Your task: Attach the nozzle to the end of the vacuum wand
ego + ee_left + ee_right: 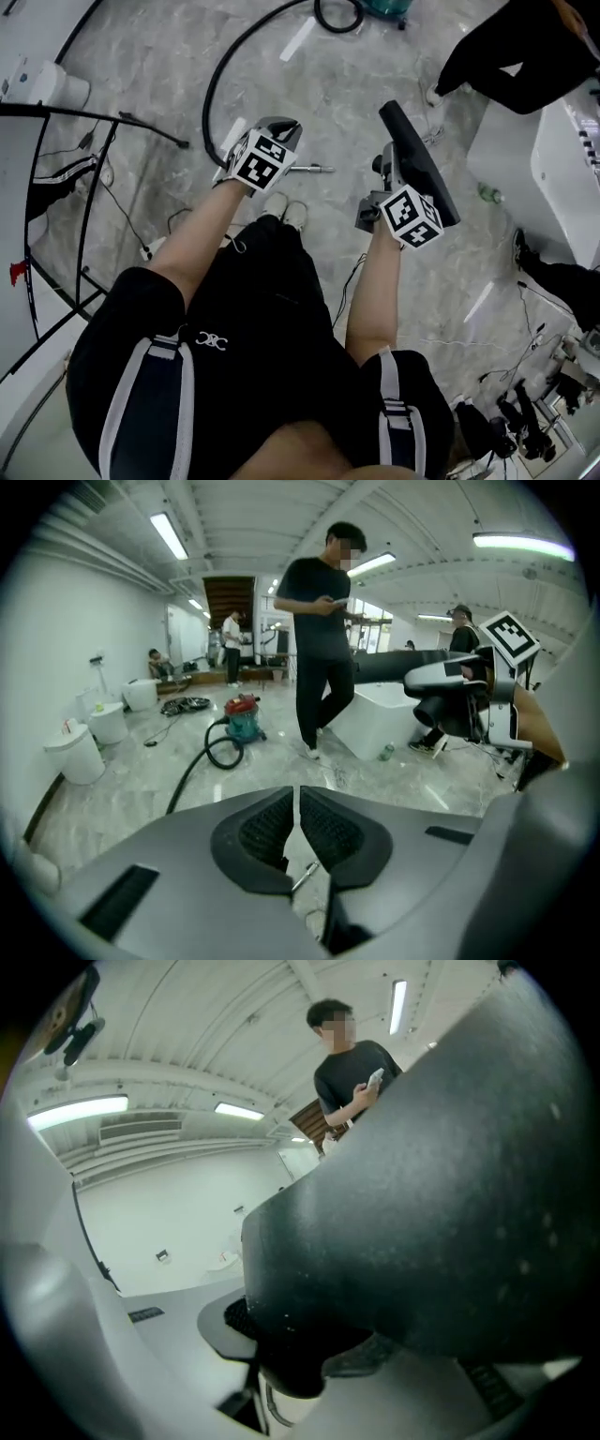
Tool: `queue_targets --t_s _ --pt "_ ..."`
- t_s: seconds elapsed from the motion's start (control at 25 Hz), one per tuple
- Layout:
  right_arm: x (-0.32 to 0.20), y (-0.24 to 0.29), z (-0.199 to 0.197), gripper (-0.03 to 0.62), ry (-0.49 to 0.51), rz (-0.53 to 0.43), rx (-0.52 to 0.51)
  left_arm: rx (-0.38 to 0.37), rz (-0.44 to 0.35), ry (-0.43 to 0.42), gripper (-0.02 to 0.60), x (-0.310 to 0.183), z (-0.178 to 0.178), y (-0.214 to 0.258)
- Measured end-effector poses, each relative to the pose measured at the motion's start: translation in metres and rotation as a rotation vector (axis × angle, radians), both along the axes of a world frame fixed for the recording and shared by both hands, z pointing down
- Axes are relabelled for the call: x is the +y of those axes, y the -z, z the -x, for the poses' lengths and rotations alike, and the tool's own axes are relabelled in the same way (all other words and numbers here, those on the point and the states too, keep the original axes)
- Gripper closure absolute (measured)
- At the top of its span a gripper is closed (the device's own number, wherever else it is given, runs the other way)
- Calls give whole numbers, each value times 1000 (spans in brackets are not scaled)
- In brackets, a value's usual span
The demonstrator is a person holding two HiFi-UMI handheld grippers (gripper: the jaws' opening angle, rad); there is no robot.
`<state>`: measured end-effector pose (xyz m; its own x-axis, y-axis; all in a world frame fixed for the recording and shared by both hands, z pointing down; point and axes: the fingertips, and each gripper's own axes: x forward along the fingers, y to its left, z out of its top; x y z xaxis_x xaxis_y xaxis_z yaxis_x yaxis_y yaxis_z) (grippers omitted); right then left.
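Observation:
My right gripper (398,178) is shut on the black vacuum nozzle (424,167), which sticks out slanting above its marker cube. In the right gripper view the nozzle (431,1204) fills most of the picture, and one ribbed pad (234,1321) shows beside it. My left gripper (279,128) hangs to the left with its jaws shut and nothing between them. The wand's metal end (314,170) lies on the floor just right of it. In the left gripper view the wand (305,877) shows below the closed gripper (298,825), and the nozzle (441,677) hangs at the right.
A black hose (214,89) curves across the marble floor to a red and teal vacuum cleaner (242,716). A person in black (319,639) stands ahead near a white box (375,714). White buckets (80,752) line the left wall. Cables and stands (84,216) lie at my left.

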<state>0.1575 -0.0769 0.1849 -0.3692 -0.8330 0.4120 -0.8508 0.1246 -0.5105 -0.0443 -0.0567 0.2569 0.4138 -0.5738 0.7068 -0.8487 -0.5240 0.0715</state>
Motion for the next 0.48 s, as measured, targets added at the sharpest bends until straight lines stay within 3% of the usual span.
queue_targets --t_s 0.24,0.36,0.48 --pt "-23 -118 14 442 0 56 -54 -51 101 -178 569 -9 -8 -152" --pt "-29 -189 25 442 24 48 -64 -33 138 -205 553 -9 -10 -253" --pt "-18 -269 30 442 47 94 -88 -47 255 -262 439 18 -15 -370"
